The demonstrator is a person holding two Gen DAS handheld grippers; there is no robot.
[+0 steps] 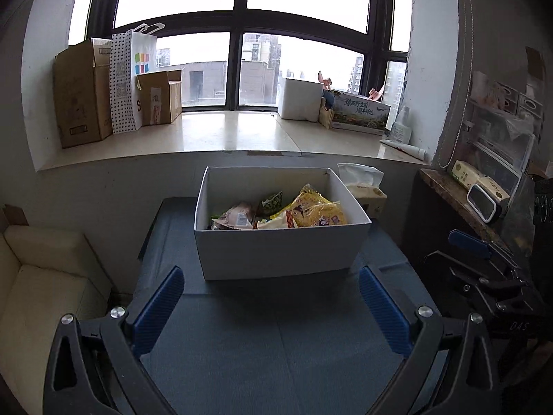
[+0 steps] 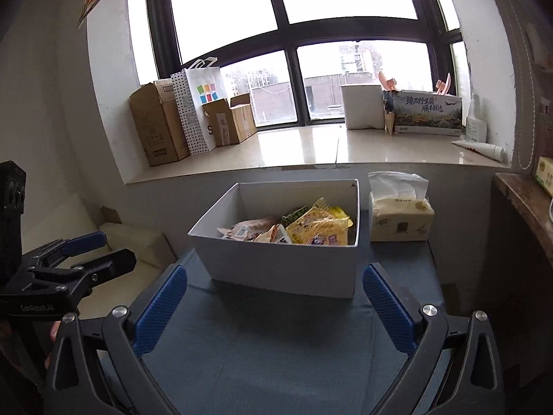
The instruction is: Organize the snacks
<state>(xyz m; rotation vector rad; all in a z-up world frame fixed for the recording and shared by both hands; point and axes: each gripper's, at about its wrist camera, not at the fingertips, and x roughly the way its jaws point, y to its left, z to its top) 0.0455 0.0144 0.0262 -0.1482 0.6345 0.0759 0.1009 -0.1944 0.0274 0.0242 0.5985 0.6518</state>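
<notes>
A white open box (image 1: 280, 254) (image 2: 287, 266) stands on the blue-grey table (image 1: 276, 339) (image 2: 269, 346). Inside lie several snack packets: a yellow bag (image 1: 316, 209) (image 2: 319, 230), a pinkish packet (image 1: 236, 218) (image 2: 247, 230) and a small green packet (image 1: 271, 200) (image 2: 293, 214). My left gripper (image 1: 271, 309) hovers open over the table in front of the box, holding nothing. My right gripper (image 2: 273, 307) is also open and empty, just short of the box's near wall. Each gripper shows at the side of the other's view.
A tissue pack (image 2: 401, 218) (image 1: 366, 190) sits right of the box. The windowsill (image 1: 221, 131) holds cardboard boxes (image 1: 83, 93), a paper bag (image 1: 133, 79), a white box (image 1: 299, 98) and a printed carton (image 2: 427, 112). A cream sofa (image 1: 45, 276) lies left; a wooden shelf (image 1: 459, 200) stands right.
</notes>
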